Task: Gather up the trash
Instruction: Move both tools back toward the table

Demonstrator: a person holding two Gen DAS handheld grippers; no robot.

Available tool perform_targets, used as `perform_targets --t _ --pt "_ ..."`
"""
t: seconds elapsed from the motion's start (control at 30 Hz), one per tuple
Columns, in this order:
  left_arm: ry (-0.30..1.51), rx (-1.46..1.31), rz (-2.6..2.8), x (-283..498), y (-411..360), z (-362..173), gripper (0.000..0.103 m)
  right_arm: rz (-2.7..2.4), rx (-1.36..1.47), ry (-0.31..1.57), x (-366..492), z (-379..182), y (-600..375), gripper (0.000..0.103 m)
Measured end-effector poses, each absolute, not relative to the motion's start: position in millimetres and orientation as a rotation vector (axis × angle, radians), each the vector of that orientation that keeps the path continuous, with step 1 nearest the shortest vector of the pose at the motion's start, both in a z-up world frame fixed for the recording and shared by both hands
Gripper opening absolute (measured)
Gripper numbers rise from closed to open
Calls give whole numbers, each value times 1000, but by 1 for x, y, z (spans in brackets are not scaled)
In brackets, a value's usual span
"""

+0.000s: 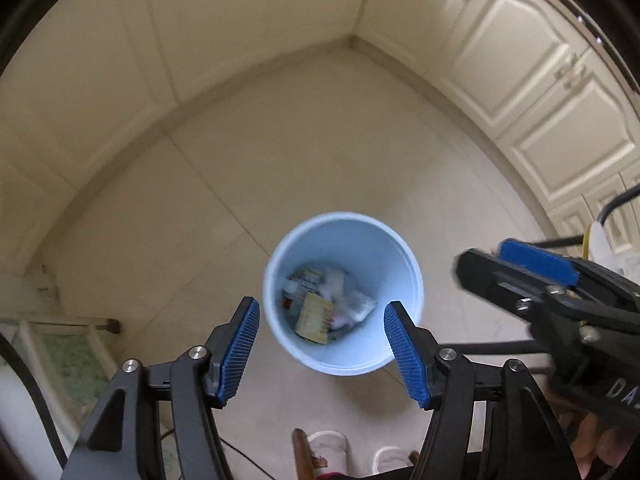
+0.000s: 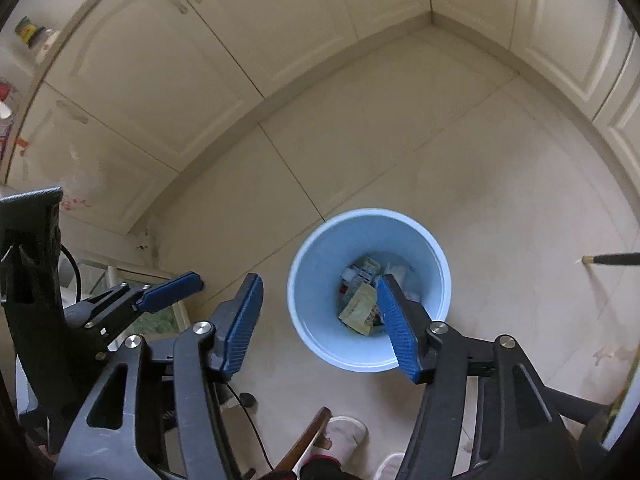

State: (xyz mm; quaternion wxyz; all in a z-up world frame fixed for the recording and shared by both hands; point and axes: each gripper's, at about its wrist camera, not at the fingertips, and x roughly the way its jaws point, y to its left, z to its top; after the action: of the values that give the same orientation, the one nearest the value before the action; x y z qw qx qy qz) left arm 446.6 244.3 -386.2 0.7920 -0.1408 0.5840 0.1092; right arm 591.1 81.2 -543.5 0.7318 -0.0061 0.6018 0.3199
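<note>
**A:** So what are the tongs doing, grabbing anything?

**B:** Nope. Two of them, both pointing steeply down at the floor. The left gripper point(image 1: 322, 350) has its jaws spread apart with nothing between them, you just look straight through the gap into the bin. The right gripper point(image 2: 320, 322) is the same deal: released, jaws apart, empty. Each one has two blue ribbed pads point(image 1: 240, 348) on black arms.

**A:** Can you see one from the other?

**B:** Yep. In the left wrist view the right one pokes in from the right edge, and in the right wrist view the left one sits at the left edge, off to the side of the bin.

**A:** And the trash?

**B:** One round light-blue bin point(image 1: 404, 264) standing upright on the tile floor point(image 1: 224, 208), right below both grippers. The trash point(image 1: 316, 312) is a small pile at the bottom: a yellowish packet on the near side, some crumpled white and clear wrappers behind it. Too jumbled and blurry to count pieces.

**A:** Anything else around?

**B:** Cream cabinets point(image 2: 160, 80) along the far side and the right side, meeting in a corner. Two white slippers point(image 2: 344, 436) at the near edge, so the person is standing just short of the bin. A thin black cable point(image 2: 256, 432) runs along the floor near the left slipper, and a dark stick point(image 2: 612, 259) comes in from the far right in the right wrist view.
</note>
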Motion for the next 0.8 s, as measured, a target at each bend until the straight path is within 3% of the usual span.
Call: perform_targets --t 0.07,0.2,0.23,0.37,0.5,0.8 --pt "1185 -282 273 436 244 -357 61 701 -25 1277 585 -518 81 61" --pt "1005 -265 326 412 238 -287 61 669 -81 1125 564 -454 79 89" --pt "956 -253 338 406 235 -270 61 660 -93 1071 557 -434 75 91" --pt "742 -186 384 377 208 -196 74 603 -130 868 525 -357 53 102" --pt "543 -96 400 347 155 -139 89 557 -119 662 484 -277 19 103" --pt "265 -51 324 268 33 -75 102 409 -121 382 394 -163 -53 103"
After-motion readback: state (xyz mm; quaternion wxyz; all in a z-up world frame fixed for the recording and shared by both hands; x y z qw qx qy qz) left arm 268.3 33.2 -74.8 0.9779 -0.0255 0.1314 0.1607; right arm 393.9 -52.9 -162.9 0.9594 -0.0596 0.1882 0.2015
